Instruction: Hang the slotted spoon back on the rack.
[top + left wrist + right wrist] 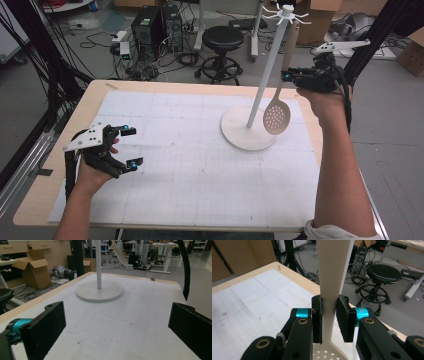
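White gridded mat (190, 165) on wood table (40, 195); lab clutter behind. Right gripper (329, 315) clamps beige slotted spoon (332, 275); left gripper (131, 147) agape, empty. Right gripper view shows perforations close-up.

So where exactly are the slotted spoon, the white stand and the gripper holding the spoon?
slotted spoon (276, 118), high view, on its perforated bowl.
white stand (240, 136), high view, on its round base.
right gripper (329, 315), right gripper view, between its jaws, shut on the handle.
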The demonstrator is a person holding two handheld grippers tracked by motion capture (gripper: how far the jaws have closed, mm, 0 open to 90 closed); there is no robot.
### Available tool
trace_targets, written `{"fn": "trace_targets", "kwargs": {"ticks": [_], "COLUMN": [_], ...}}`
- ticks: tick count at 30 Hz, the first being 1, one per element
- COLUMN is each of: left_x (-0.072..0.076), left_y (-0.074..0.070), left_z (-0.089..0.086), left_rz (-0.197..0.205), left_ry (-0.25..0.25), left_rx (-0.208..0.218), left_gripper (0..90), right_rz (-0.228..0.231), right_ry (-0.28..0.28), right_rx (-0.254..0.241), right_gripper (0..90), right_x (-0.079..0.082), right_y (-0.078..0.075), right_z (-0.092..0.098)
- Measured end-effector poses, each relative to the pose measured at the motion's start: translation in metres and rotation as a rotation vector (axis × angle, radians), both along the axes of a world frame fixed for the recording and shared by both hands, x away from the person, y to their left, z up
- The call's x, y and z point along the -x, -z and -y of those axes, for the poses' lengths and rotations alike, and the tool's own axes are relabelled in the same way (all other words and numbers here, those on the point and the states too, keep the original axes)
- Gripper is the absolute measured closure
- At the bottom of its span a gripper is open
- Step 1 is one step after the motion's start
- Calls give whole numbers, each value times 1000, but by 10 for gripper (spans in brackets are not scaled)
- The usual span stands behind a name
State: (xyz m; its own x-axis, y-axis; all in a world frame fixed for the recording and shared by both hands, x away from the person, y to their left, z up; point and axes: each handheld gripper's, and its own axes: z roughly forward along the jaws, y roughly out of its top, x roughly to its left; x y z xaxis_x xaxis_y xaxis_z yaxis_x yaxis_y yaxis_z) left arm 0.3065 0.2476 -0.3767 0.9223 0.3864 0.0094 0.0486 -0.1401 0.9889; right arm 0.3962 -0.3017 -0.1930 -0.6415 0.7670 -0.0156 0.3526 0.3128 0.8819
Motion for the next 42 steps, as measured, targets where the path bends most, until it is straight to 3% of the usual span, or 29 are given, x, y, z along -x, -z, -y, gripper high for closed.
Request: {"fn": "trace_targets", "kwargs": {"ticks": [6, 7, 9, 13, 28, 32, 42], "left_x": [0, 0, 0, 0, 0, 0, 0], "left_y": [0, 0, 0, 0, 2, 2, 2], "left_z": [0, 0, -1, 0, 2, 2, 2], "left_rz": [-1, -1, 0, -2, -10, -14, -14], "left_ry": [0, 1, 2, 2, 11, 11, 13], "left_rx": [-1, -1, -1, -2, -10, -10, -10], "left_gripper": [17, 17, 18, 18, 17, 17, 18], "right_rz": [-7, 10, 53, 70, 118, 142, 161], "right_ry": [24, 35, 56, 51, -36, -79, -129], "right_rx": [5, 11, -37, -28, -53, -83, -127], "right_gripper": [746, 696, 530, 484, 433, 417, 372], "right_x": [-3, -3, 1, 9, 40, 52, 64], "right_y": [2, 3, 1, -1, 4, 12, 34], "right_z": [-1, -1, -3, -3, 3, 5, 7]}}
